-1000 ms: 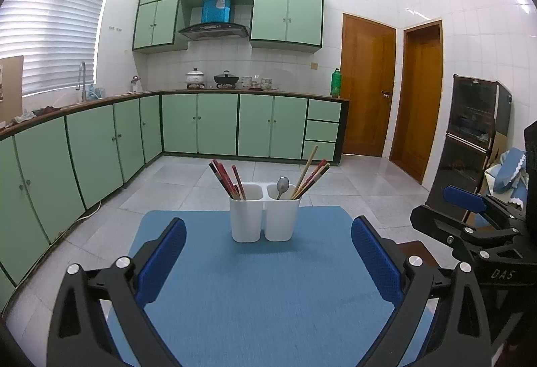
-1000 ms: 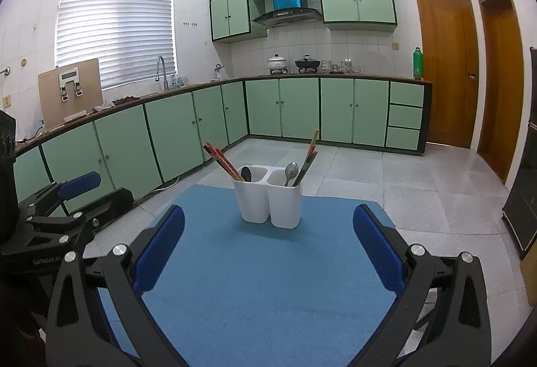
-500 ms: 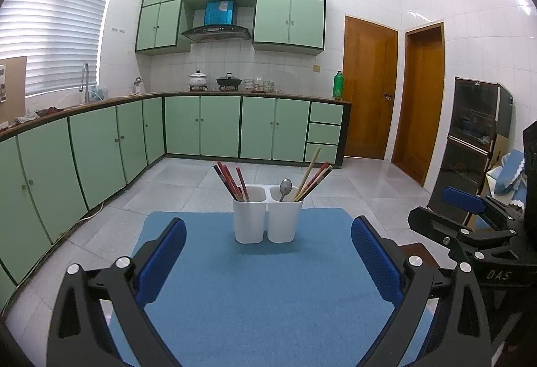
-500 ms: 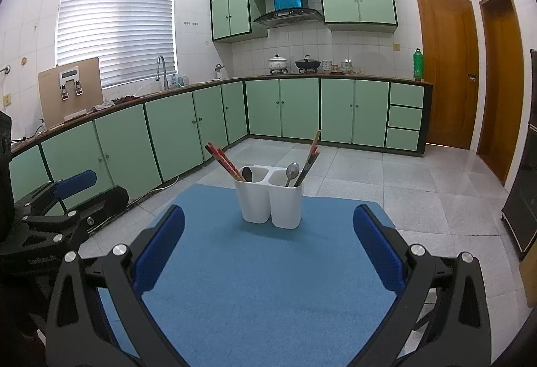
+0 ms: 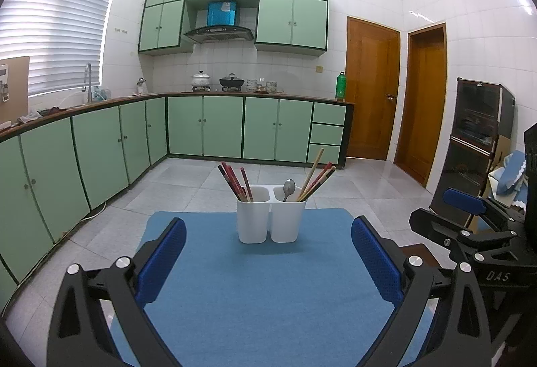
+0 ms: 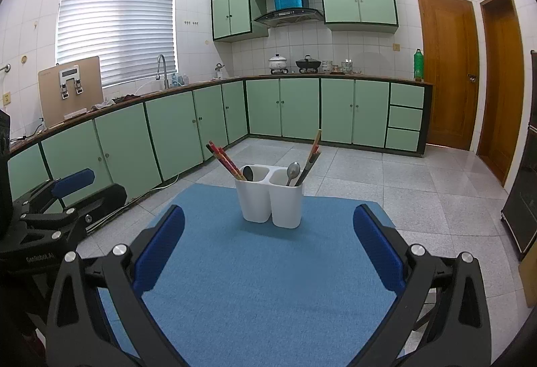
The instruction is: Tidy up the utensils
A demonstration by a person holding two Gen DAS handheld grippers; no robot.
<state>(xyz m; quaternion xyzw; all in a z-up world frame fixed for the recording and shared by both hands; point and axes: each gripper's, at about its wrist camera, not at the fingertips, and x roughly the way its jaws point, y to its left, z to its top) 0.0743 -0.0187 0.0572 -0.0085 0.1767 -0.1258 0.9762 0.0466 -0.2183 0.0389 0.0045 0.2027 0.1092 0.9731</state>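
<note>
We see a big kitchen with green cupboards (image 5: 201, 128) along the back. Our table has a blue mat (image 5: 255, 293) filling the lower frame. A white holder (image 5: 271, 219) stands mid-frame, with chopsticks (image 5: 235, 180) in its left cup and a spoon (image 5: 288, 188) in the right. Our left claw (image 5: 268, 261) and right claw (image 6: 268, 254) are both wide apart, holding nothing.

Straight ahead of the right gripper (image 6: 268, 253), whose blue-padded fingers (image 6: 159, 246) are spread wide with nothing between them, a white two-cup utensil holder (image 6: 270, 199) stands on the blue mat (image 6: 255, 286). Its left cup holds red chopsticks (image 6: 225, 158) and a dark spoon (image 6: 247, 173); its right, a metal spoon (image 6: 293, 173) and more chopsticks (image 6: 312, 152). The left gripper (image 6: 67, 195) sits off to the left.
</note>
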